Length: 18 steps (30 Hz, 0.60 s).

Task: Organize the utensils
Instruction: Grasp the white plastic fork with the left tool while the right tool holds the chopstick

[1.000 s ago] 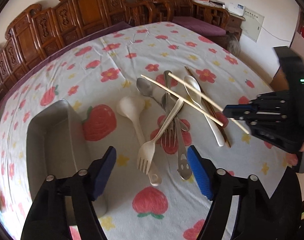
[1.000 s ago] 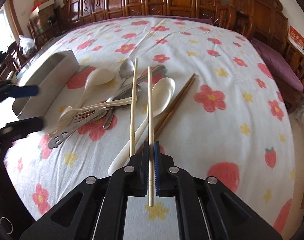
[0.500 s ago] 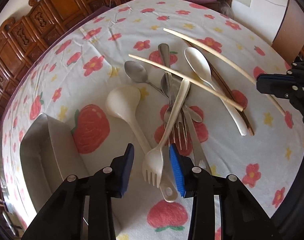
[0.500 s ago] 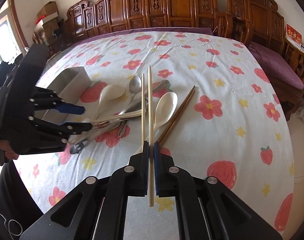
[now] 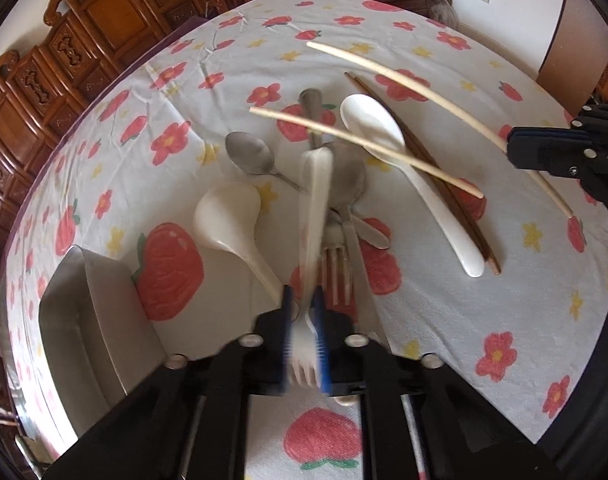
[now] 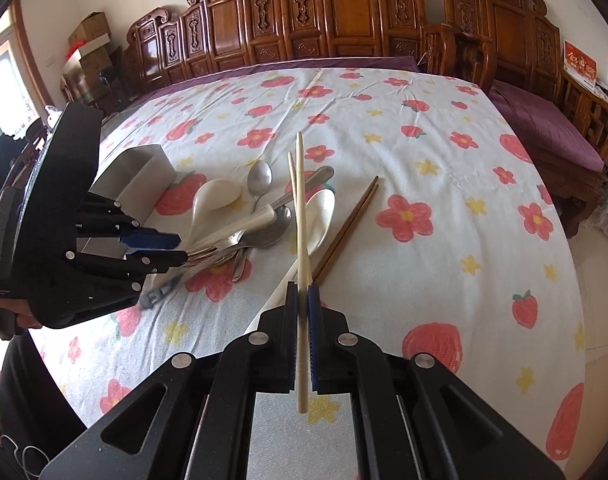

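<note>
My left gripper [image 5: 304,312] is shut on a cream plastic fork [image 5: 315,216], tines toward the camera, handle over the pile; it also shows in the right wrist view [image 6: 240,228]. My right gripper [image 6: 302,300] is shut on a pale chopstick [image 6: 300,208] raised above the table, seen in the left wrist view [image 5: 415,88]. A second pale chopstick [image 5: 363,148] lies across the white spoon [image 5: 383,140]. A metal tray [image 5: 92,320] stands at the left. The pile holds a cream ladle spoon [image 5: 232,216], a metal spoon [image 5: 250,156], a metal fork [image 5: 335,264] and dark chopsticks [image 5: 443,188].
The table has a flowered white cloth [image 6: 423,160]. Carved wooden chairs [image 6: 343,12] line the far side. A purple cushion [image 6: 543,128] lies at the right. The left gripper's body [image 6: 64,220] stands beside the tray [image 6: 136,172] in the right wrist view.
My left gripper went from open to shut on the cream fork and began to lift it. My right gripper lifted its chopstick higher and back.
</note>
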Each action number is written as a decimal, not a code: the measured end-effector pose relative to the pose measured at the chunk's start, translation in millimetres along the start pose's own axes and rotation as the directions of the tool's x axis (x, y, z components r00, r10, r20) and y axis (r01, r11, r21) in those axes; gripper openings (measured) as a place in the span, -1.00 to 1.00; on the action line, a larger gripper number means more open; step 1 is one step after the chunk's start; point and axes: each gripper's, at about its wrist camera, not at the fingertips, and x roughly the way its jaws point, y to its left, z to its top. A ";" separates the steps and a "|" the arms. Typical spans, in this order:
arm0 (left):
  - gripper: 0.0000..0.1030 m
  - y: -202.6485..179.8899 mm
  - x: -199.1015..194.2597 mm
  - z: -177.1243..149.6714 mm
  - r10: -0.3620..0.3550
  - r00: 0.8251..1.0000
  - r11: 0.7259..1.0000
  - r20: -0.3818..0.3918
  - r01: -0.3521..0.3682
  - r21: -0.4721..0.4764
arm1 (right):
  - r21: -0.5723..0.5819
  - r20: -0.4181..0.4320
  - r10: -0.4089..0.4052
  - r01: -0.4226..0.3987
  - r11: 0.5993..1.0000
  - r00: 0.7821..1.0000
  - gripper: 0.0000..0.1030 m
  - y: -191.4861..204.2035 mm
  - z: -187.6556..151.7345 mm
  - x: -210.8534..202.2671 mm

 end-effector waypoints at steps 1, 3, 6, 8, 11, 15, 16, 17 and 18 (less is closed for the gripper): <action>-0.89 0.1 -1.3 1.0 -0.009 1.000 1.000 -0.002 0.009 -0.005 | -0.003 0.000 0.000 0.000 1.000 1.000 -0.89 0.8 0.3 -0.1; -0.89 0.3 -5.0 2.3 -0.016 1.000 1.000 0.004 0.016 -0.008 | -0.007 0.002 0.001 -0.001 1.000 1.000 -0.89 2.0 0.5 -0.4; -0.90 1.5 -11.7 3.2 -0.030 0.999 0.999 0.021 0.030 -0.021 | -0.008 0.002 0.001 -0.001 1.000 1.000 -0.89 2.4 0.5 -0.7; -0.90 3.3 -16.0 3.4 -0.027 0.999 0.999 0.029 0.028 -0.040 | -0.003 0.003 0.001 -0.001 1.000 1.000 -0.89 2.7 0.6 -0.9; -0.90 5.4 -25.0 2.4 -0.024 0.998 0.998 0.055 0.027 -0.062 | 0.006 0.006 -0.002 0.002 1.000 1.000 -0.89 3.5 1.7 -1.8; -0.90 11.2 -39.6 0.3 -0.026 0.995 0.994 0.097 0.035 -0.099 | 0.015 0.017 0.003 -0.003 1.000 1.000 -0.89 4.7 3.8 -4.9; -0.90 12.7 -45.8 -0.7 -0.023 0.993 0.994 0.114 0.035 -0.106 | 0.015 0.020 0.005 -0.006 1.000 1.000 -0.89 5.5 4.1 -5.6; -0.90 14.3 -49.8 -1.3 -0.020 0.992 0.993 0.123 0.034 -0.111 | 0.014 0.021 0.010 -0.010 1.000 1.000 -0.89 6.2 4.5 -6.3; -0.90 16.2 -52.9 -2.2 -0.017 0.991 0.993 0.130 0.033 -0.117 | 0.013 0.024 0.013 -0.013 1.000 1.000 -0.89 7.6 4.7 -6.9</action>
